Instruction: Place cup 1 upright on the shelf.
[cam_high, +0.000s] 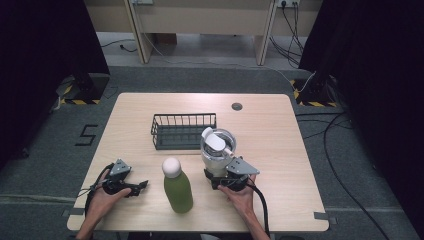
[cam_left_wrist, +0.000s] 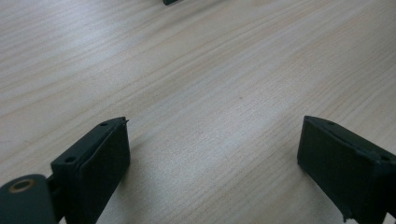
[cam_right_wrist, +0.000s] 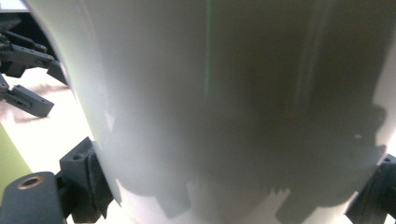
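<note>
Landmark: wire basket (cam_high: 183, 131), dark, standing at mid-table, nothing visible inside it.

Item 1, white tumbler (cam_high: 218, 150): upright on the table (cam_high: 270, 135), just beside the basket's right front corner, lid with a flip tab on top. In the right gripper view its pale wall (cam_right_wrist: 233, 102) stands between the jaws, which sit at either side of the body low down. Right gripper (cam_high: 226, 176): jaws around the tumbler from the person's side; whether they press on it or merely bracket it cannot be told.

Item 2, green bottle (cam_high: 177, 187): upright, white round cap, in front of the basket and near the table's front edge, untouched.

Item 3, left gripper (cam_high: 136, 188): well to the front-left of the basket, resting low at the table; jaws spread wide over bare wood in the left gripper view (cam_left_wrist: 212, 154), grasping nothing.

Status, as a judgement: early stage. The tumbler is reached but not lifted; neither vessel is in the basket. Remaining work appears to be lifting the tumbler and placing it, probably into the basket, then the bottle.
</note>
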